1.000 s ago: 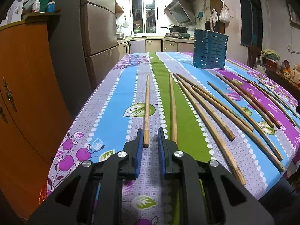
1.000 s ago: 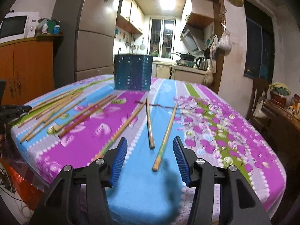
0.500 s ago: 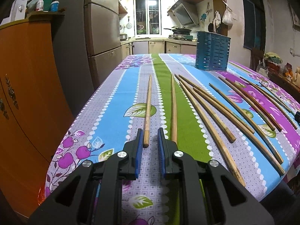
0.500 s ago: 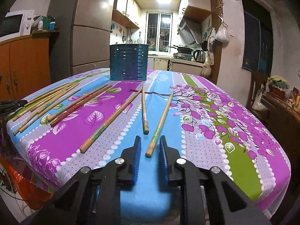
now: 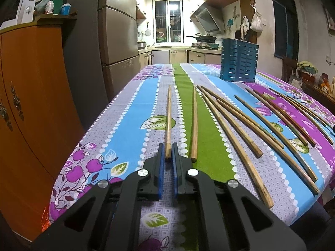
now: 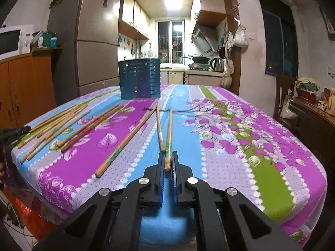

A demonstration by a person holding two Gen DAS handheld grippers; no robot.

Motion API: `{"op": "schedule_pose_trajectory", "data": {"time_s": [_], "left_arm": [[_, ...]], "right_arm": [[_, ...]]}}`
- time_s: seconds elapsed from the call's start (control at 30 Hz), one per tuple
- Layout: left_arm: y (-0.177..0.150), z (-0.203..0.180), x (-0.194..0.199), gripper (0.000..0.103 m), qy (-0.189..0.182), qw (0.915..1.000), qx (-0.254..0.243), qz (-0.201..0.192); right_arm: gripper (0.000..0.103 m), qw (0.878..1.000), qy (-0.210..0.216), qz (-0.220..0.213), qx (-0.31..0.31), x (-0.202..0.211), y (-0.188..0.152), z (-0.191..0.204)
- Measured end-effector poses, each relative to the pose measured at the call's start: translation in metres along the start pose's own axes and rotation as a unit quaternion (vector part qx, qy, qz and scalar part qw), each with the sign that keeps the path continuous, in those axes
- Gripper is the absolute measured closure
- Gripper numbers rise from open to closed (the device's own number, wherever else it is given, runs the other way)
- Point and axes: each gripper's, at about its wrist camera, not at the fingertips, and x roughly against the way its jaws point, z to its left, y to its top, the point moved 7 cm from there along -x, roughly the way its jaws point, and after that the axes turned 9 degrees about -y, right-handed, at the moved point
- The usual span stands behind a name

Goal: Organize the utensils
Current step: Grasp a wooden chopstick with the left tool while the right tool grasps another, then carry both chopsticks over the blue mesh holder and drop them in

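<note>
My left tool (image 5: 168, 159) sits low at the near edge of the surface (image 5: 129, 113), its blue pads drawn in until only a narrow slot remains; the butt of a wooden chopstick (image 5: 168, 117) lies in that slot, and the pads seem to pinch it, though I cannot be sure they press it from this angle; the stick runs straight away from me toward the far edge. A second chopstick (image 5: 194, 123) lies just beside it on the green stripe, outside the tool. My right tool (image 6: 168, 165) is likewise nearly closed, around the end of a green-banded chopstick (image 6: 168, 133); another chopstick (image 6: 159, 128) touches it close to the tips. More chopsticks (image 6: 62, 121) lie fanned toward the left edge. The blue slotted holder (image 6: 139, 79) stands upright near the far edge.
</note>
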Motion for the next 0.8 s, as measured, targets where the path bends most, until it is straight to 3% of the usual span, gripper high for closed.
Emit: {"op": "schedule_pose_trajectory", "data": {"time_s": [0.3, 0.63, 0.8], "left_arm": [[0.029, -0.017, 0.025, 0.098, 0.0, 0.9989, -0.025, -0.041], [0.127, -0.044, 0.057, 0.098, -0.012, 0.9894, -0.078, -0.122], [0.173, -0.065, 0.048, 0.098, -0.02, 0.9842, -0.111, -0.136]], "right_arm": [[0.095, 0.999, -0.012, -0.052, -0.001, 0.028, 0.037, -0.02], [0.095, 0.987, -0.006, -0.145, 0.062, 0.051, 0.126, -0.023], [0.095, 0.984, 0.017, -0.161, 0.078, 0.04, 0.179, -0.027]]}}
